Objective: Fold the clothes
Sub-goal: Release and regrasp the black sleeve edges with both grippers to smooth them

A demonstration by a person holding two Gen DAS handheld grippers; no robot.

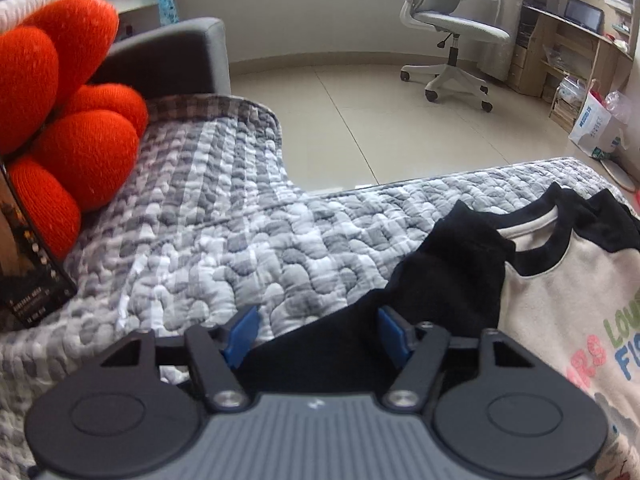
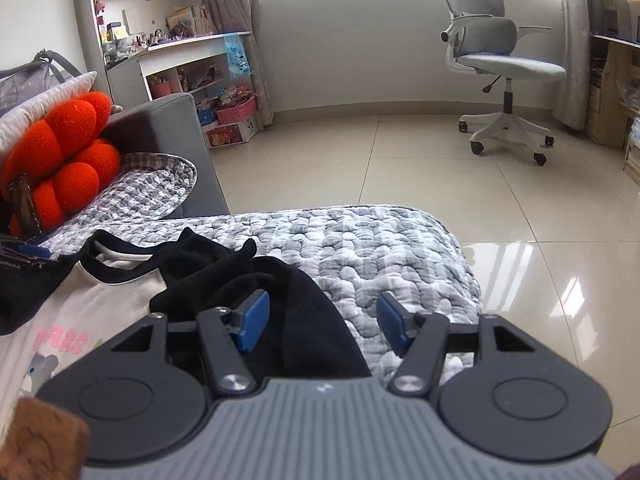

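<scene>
A cream shirt (image 1: 560, 300) (image 2: 100, 304) with a black collar, black sleeves and a coloured print lies flat on a grey-white quilted cover (image 1: 240, 240) (image 2: 380, 248). Its left black sleeve (image 1: 440, 280) runs toward me and passes between the blue pads (image 1: 244, 336) of my left gripper (image 1: 319, 334). The pads stand wide apart and show no squeeze on the cloth. My right gripper (image 2: 323, 326) hovers over the other black sleeve (image 2: 288, 312). One of its pads (image 2: 252, 322) is above the cloth and the other above the bare quilt, jaws apart.
A red lobed cushion (image 1: 72, 120) (image 2: 60, 152) leans by a grey sofa arm (image 1: 176, 56), with a dark book (image 1: 28, 272) propped beside it. Beyond the quilt's edge is tiled floor (image 1: 360, 120), an office chair (image 1: 452, 32) (image 2: 504, 80) and shelves (image 2: 172, 40).
</scene>
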